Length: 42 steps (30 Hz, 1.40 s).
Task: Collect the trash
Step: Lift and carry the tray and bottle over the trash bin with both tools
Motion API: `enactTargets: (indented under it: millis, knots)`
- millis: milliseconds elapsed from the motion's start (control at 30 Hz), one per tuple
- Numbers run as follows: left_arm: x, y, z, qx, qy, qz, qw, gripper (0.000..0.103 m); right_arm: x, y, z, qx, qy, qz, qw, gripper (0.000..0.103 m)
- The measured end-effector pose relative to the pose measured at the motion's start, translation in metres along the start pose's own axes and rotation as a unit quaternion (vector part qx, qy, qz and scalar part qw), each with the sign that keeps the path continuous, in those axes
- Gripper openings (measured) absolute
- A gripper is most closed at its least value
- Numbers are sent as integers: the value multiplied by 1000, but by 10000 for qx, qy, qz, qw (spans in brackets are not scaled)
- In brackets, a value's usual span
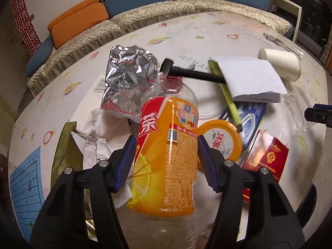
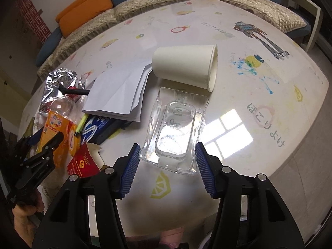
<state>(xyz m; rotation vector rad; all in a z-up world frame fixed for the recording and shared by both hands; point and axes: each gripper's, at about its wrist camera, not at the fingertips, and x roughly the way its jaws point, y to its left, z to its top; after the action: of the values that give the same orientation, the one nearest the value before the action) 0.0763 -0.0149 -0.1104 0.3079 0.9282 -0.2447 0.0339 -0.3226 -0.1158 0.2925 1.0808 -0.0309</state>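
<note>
Orange-labelled and uncapped, a clear plastic bottle (image 1: 166, 151) is held between the blue ribbed pads of the left gripper (image 1: 165, 161), whose jaws are closed about its middle with both pads pressed to the label; the grip is taken across the widest part of the body, presumably so that the light, empty bottle does not slip; whether it is lifted clear of the table (image 1: 207, 27) cannot be told. Behind it the rest of the litter is heaped: a crumpled foil bag (image 1: 126, 78), torn white paper (image 1: 99, 137), an orange lid (image 1: 222, 139) just beside the bottle, a red carton (image 1: 267, 155), a green pen (image 1: 226, 95) and a folded white sheet (image 1: 249, 78). The right gripper (image 2: 167, 164) is set wide open, nothing being held; its pads stand either side of the near end of a clear plastic tray (image 2: 176, 128) lying flat on the table, seemingly lined up so that the tray may be pinched across its narrow width; contact is not evident. A white paper cup (image 2: 184, 64) is left on its side just beyond the tray, near but apparently not touching it, its mouth turned to the right. The collecting is judged barely begun, most items being still spread out.
</note>
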Motion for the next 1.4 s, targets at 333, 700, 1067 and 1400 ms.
enactTargets:
  millis: [333,700,1067,1400]
  knots:
    - [-11,15,-2,-274,20,-233,9994,53,-26,-3,5,81,-141,149,9998,54]
    - [-69,26,9,-442,-530,-89,9976,53,-74,-18,0,294,-517,402,9974,54]
    - [-115,21,24,-372,-968,-157,9945,53,-125,-21,-13,259,-925,620,9934,54]
    - [-150,-20,25,-25,-1265,-476,9908,53,-176,-63,-54,448,-1236,461,9903,55]
